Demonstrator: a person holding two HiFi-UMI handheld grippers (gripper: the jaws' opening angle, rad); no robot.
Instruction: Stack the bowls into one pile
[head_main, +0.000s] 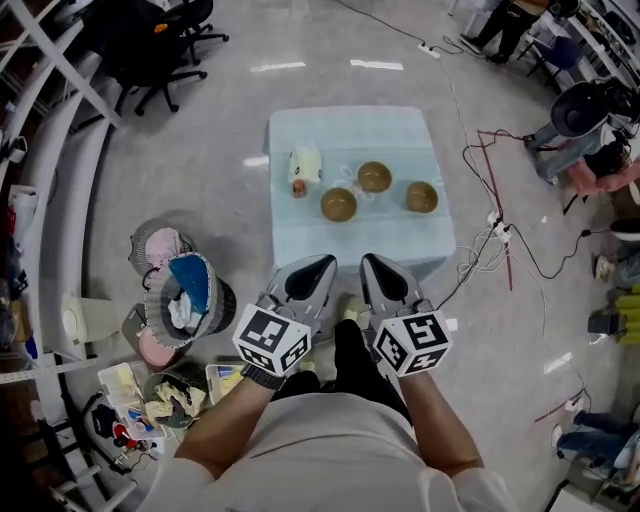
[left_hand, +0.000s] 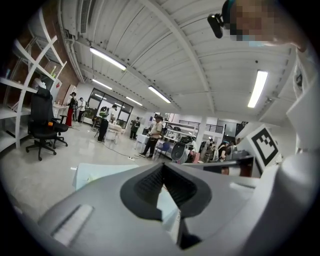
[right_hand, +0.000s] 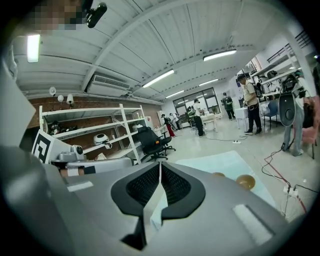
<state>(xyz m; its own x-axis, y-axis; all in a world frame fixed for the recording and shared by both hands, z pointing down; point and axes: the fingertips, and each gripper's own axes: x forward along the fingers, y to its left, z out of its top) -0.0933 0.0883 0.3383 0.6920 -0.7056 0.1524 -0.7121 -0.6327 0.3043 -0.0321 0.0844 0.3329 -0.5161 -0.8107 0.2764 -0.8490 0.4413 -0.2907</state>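
Three golden-brown bowls stand apart on a small table with a pale blue cloth (head_main: 300, 235): a left bowl (head_main: 339, 204), a middle bowl (head_main: 374, 177) further back, and a right bowl (head_main: 421, 196). My left gripper (head_main: 322, 264) and right gripper (head_main: 368, 262) hang side by side short of the table's near edge, both shut and empty. In the left gripper view the left gripper (left_hand: 162, 168) points over the cloth (left_hand: 95, 172), with no bowl showing. In the right gripper view the right gripper (right_hand: 160, 166) has two bowls ahead to its right: one bowl (right_hand: 245, 181), another bowl (right_hand: 217, 175).
A pale packet (head_main: 305, 163) and a small brown item (head_main: 298, 187) lie at the table's left. Baskets of clutter (head_main: 185, 295) crowd the floor at left. Cables (head_main: 500, 235) run along the floor on the right. An office chair (head_main: 150, 40) stands far left; people stand in the distance.
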